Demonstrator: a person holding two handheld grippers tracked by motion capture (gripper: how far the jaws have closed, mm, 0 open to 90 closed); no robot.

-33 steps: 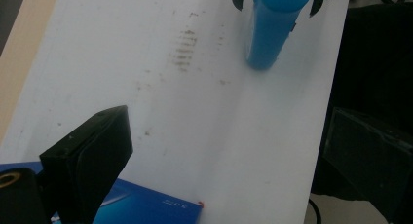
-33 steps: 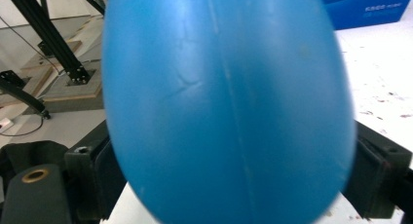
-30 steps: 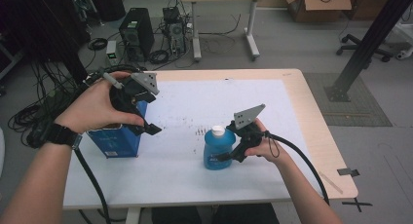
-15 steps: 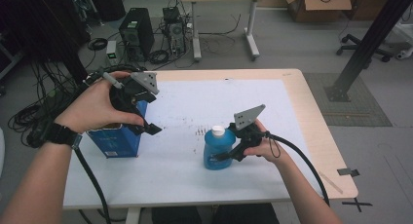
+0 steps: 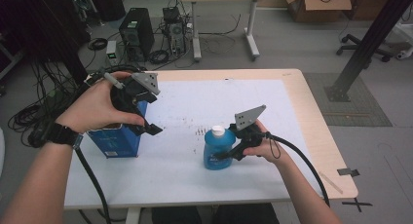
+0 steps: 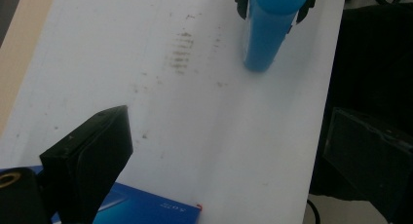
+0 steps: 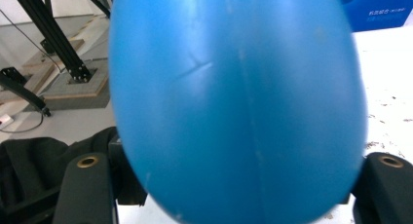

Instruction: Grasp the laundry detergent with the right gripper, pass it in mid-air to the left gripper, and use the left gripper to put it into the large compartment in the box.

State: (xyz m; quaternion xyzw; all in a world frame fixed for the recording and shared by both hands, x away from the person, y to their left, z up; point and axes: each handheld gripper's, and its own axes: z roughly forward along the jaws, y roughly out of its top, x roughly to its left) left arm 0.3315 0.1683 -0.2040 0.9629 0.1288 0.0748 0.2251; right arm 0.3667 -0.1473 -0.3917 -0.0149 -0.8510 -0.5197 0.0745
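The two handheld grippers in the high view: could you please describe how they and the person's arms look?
Both the left gripper and the right gripper are black, each topped by a grey three-cornered plate with small holes and trailing a thick black cable. The left forearm is bare, with a black wristband; the right forearm is bare too.

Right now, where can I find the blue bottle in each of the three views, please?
High view: the blue bottle stands right of centre on the white table cover, in the right gripper.
Left gripper view: top edge, right of centre, with black jaws on both sides.
Right gripper view: it fills the middle.
Shared landmark: the blue box.
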